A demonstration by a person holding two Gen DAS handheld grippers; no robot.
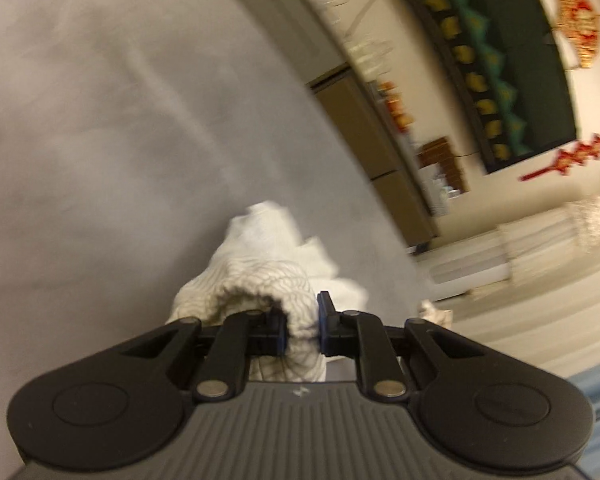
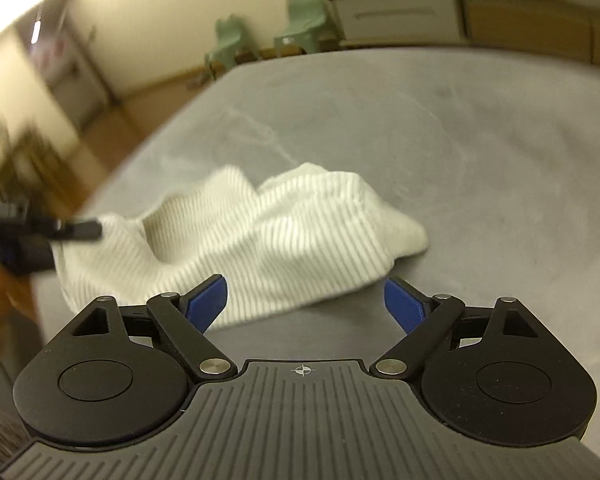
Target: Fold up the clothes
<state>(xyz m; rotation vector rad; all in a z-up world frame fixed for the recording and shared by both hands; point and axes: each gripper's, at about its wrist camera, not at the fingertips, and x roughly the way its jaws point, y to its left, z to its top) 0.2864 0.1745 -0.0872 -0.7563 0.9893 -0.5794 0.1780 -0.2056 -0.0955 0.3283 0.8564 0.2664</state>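
A white ribbed garment (image 2: 260, 236) lies crumpled on the grey bed sheet (image 2: 460, 140). My left gripper (image 1: 302, 330) is shut on a bunched edge of the white garment (image 1: 268, 264), which hangs forward from the jaws. The left gripper also shows in the right wrist view (image 2: 60, 230), at the garment's left end. My right gripper (image 2: 305, 298) is open and empty, just in front of the garment's near edge, jaws wide apart.
The grey bed sheet (image 1: 100, 140) fills most of both views. Cabinets (image 2: 480, 16) and two green chairs (image 2: 300, 20) stand beyond the bed's far edge. A wall with a dark board (image 1: 500, 60) and red decorations is to the right of the left gripper.
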